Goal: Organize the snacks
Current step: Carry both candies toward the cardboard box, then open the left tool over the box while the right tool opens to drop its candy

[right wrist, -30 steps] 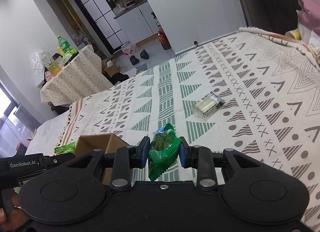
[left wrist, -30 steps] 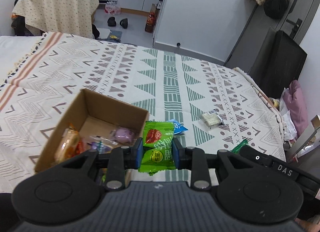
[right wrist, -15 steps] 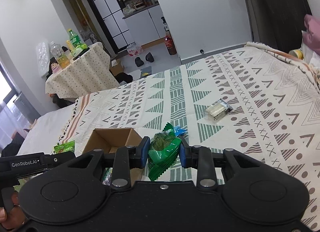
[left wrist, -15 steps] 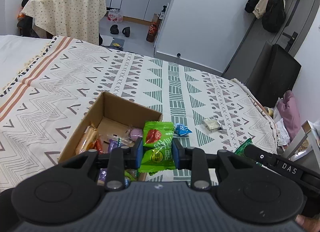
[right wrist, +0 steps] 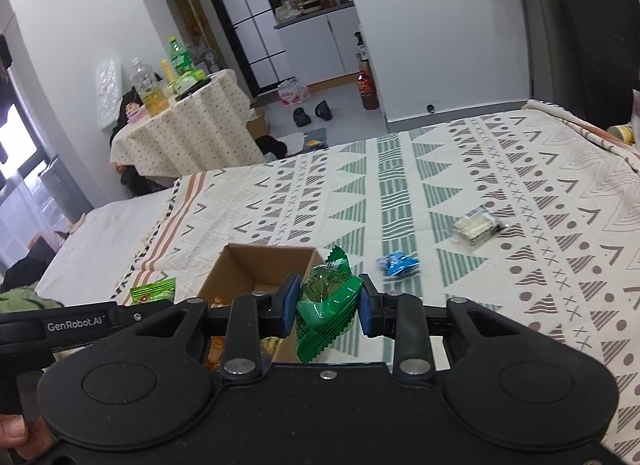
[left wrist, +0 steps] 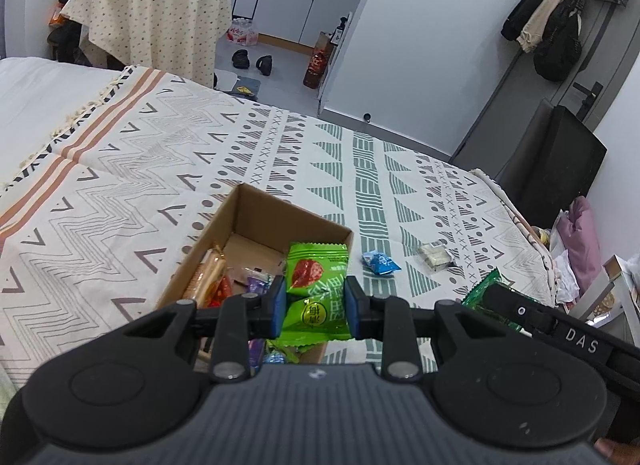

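Observation:
My left gripper (left wrist: 315, 307) is shut on a bright green snack packet (left wrist: 316, 289) with a red picture, held above the near right corner of an open cardboard box (left wrist: 256, 205). The box holds several wrapped snacks (left wrist: 212, 277). My right gripper (right wrist: 327, 307) is shut on a dark green crinkled packet (right wrist: 326, 305), just right of the same box (right wrist: 260, 265). On the patterned bedspread lie a blue packet (left wrist: 380, 263) (right wrist: 398, 263) and a clear pack of pale biscuits (left wrist: 436, 256) (right wrist: 476, 225). The right gripper's dark green packet (left wrist: 480, 291) shows in the left wrist view.
The bedspread (left wrist: 120, 193) covers a bed that ends at the right near a black panel (left wrist: 560, 169). Beyond the bed stands a small round table (left wrist: 152, 21) with bottles, and shoes (left wrist: 256, 61) lie on the floor. A hand (right wrist: 16, 437) grips the left gripper's handle.
Both grippers have pulled back and risen with their packets still clamped. The box now sits nearer the middle of both views, and more of the room shows.

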The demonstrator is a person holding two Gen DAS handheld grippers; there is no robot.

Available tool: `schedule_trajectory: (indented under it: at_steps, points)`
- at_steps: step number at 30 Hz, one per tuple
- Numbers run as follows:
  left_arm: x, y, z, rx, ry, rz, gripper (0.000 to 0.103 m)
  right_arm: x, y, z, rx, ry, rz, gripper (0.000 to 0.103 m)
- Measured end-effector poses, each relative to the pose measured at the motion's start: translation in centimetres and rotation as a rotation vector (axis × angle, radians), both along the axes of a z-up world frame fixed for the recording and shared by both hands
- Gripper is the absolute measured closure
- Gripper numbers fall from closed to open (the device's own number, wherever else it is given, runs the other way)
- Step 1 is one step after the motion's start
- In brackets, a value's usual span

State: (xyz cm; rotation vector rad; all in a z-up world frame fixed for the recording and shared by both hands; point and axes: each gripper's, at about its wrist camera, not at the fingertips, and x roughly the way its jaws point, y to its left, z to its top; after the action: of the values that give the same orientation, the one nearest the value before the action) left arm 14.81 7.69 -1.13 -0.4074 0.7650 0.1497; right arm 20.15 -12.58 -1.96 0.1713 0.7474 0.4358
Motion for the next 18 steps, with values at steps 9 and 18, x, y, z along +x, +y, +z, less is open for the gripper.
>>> schedule_trajectory:
  at_steps: [9,18]
  points:
    - [-0.1,2.8,-1.0,-0.027,0.018,0.038,0.074,0.3,3.5,-0.5,-0.035,0.013,0.055,0.073]
    - [0.9,5.2,-2.3,-0.056,0.046,0.062,0.074,1.2,6.4,-1.4,-0.067,0.035,0.087,0.073]
